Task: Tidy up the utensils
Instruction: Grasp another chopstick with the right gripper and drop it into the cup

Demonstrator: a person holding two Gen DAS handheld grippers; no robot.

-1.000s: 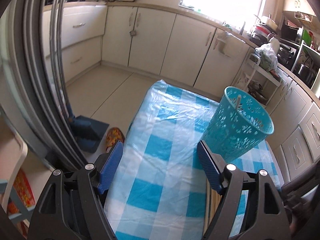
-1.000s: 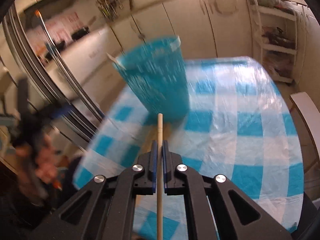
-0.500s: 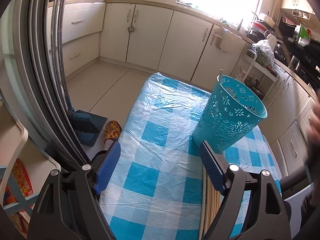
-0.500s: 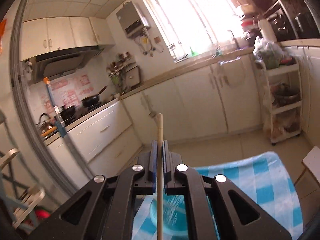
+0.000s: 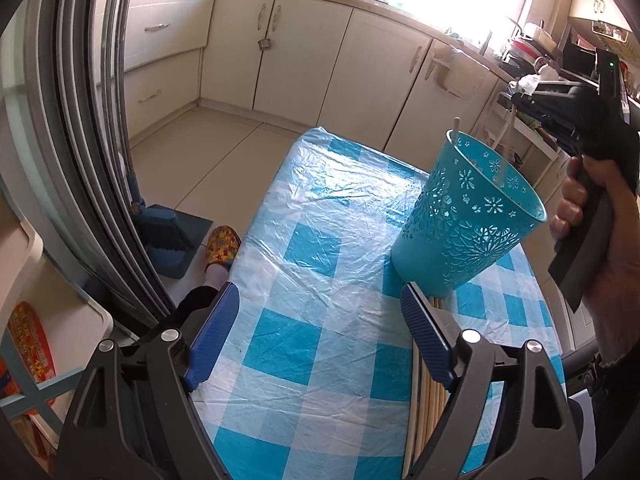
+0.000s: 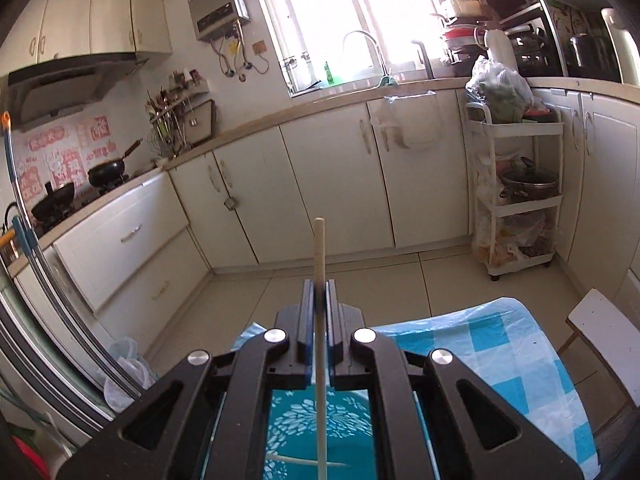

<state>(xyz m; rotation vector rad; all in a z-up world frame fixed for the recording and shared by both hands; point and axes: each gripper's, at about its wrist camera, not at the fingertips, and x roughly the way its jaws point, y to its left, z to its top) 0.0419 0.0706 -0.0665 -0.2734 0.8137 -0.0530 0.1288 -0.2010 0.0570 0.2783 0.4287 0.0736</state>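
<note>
Right gripper (image 6: pixel 319 300) pinches a chopstick (image 6: pixel 319 256) above the basket (image 5: pixel 464 216), lower centre. Left gripper (image 5: pixel 316 320), jaws spread and just widened, holds nothing.

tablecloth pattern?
Blue-and-white check tablecloth under clear plastic film; shows best in the left wrist view.
</note>
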